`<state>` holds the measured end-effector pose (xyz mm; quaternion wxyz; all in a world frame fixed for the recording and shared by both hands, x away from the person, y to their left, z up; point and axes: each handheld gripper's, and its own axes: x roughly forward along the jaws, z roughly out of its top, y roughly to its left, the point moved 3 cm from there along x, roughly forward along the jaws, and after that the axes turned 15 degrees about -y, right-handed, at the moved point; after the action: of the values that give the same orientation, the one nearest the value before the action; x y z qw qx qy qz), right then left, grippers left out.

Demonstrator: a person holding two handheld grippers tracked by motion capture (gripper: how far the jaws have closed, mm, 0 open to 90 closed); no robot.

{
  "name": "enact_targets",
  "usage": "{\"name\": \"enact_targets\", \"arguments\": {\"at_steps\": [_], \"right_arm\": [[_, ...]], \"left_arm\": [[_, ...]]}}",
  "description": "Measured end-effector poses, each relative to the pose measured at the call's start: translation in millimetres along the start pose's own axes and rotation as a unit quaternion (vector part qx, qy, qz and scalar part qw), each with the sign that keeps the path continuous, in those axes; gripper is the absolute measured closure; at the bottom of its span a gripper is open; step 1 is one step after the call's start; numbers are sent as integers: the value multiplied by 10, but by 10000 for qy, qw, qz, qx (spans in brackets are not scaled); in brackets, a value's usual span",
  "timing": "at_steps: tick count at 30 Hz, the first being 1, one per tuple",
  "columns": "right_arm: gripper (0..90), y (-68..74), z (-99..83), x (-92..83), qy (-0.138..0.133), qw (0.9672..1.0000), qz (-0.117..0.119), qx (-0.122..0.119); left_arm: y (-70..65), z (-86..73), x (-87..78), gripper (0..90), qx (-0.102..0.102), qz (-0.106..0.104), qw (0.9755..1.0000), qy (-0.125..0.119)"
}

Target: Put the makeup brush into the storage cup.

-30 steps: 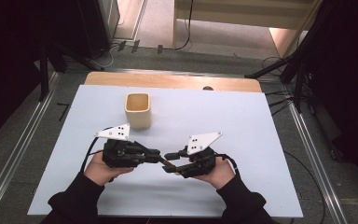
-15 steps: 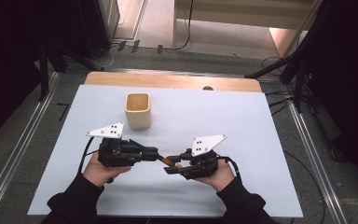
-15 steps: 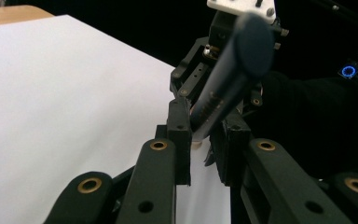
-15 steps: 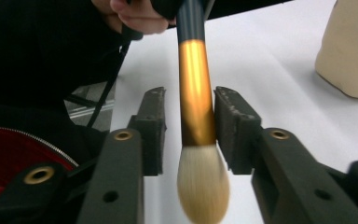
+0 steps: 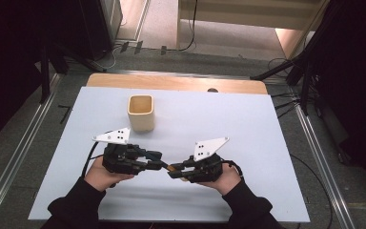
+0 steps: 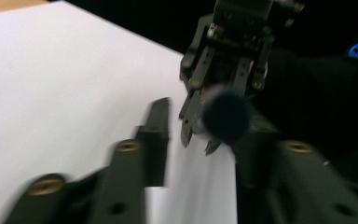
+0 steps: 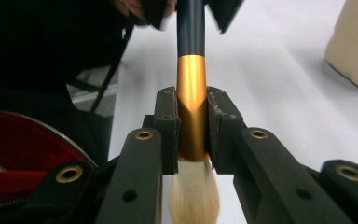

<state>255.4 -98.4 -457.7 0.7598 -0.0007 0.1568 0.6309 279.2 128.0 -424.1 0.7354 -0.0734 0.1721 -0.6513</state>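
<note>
A makeup brush (image 7: 191, 79) with a dark handle, gold ferrule and cream bristles hangs level between my two grippers above the white table cover (image 5: 228, 119). My right gripper (image 7: 191, 105) is shut on the gold ferrule, bristles toward its body. My left gripper (image 6: 205, 126) faces it, and its jaws have just been opening. The brush's dark handle end (image 6: 226, 116) still lies between them, close to the right jaw. In the high view the left gripper (image 5: 159, 160) and right gripper (image 5: 174, 171) meet tip to tip at the brush (image 5: 170, 167).
A beige square cup (image 5: 140, 113) stands upright on the cover behind the left gripper; the right gripper view shows the cup (image 7: 354, 42) at its upper right. A wooden table edge (image 5: 171, 82) runs along the far side. Cables trail from both grippers.
The left gripper's jaws have spread apart around the brush handle, and the right gripper's jaws have closed onto the ferrule. Both hands stay in place.
</note>
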Motion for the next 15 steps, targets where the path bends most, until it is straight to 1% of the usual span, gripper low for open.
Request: {"name": "enact_targets", "arguments": {"at_steps": [1, 2, 3, 4, 5, 6, 7, 8, 9, 11, 12, 14, 15], "right_arm": [[773, 0, 2, -9, 84, 10000, -19, 10], [773, -8, 5, -20, 119, 9999, -57, -22], [773, -16, 7, -48, 276, 9995, -112, -75], [773, -16, 7, -48, 276, 9995, -112, -75], [773, -21, 2, -77, 439, 9989, -146, -107], [773, -25, -1, -92, 518, 9984, -158, -146], [773, -25, -4, -108, 624, 9978, -189, -147], [773, -25, -4, -108, 624, 9978, -189, -147], [773, -35, -6, -135, 766, 9966, -206, -218], [773, -41, -10, -153, 930, 9950, -258, -238], [773, -41, -10, -153, 930, 9950, -258, -238], [773, -53, -18, -154, 1131, 9926, -280, -334], [773, -56, -29, -144, 1308, 9904, -288, -339]], "left_arm": [[-11, 4, -8, 509, 104, 82, 9999, 74], [-23, 8, -20, 482, 205, 119, 9996, 154], [-31, 8, -34, 439, 318, 161, 9992, 198], [-39, 10, -52, 439, 399, 174, 9987, 279], [-42, 3, -82, 392, 509, 186, 9979, 344], [-42, 3, -82, 381, 509, 186, 9979, 344], [-43, 1, -99, 371, 570, 206, 9974, 384], [-45, -3, -111, 371, 607, 188, 9971, 412], [-50, -5, -121, 356, 624, 181, 9970, 411], [-45, -17, -120, 337, 694, 162, 9964, 463], [-45, -17, -120, 333, 694, 162, 9964, 463], [-36, -31, -108, 328, 743, 185, 9955, 549], [-33, -39, -99, 327, 764, 179, 9951, 604]]}}
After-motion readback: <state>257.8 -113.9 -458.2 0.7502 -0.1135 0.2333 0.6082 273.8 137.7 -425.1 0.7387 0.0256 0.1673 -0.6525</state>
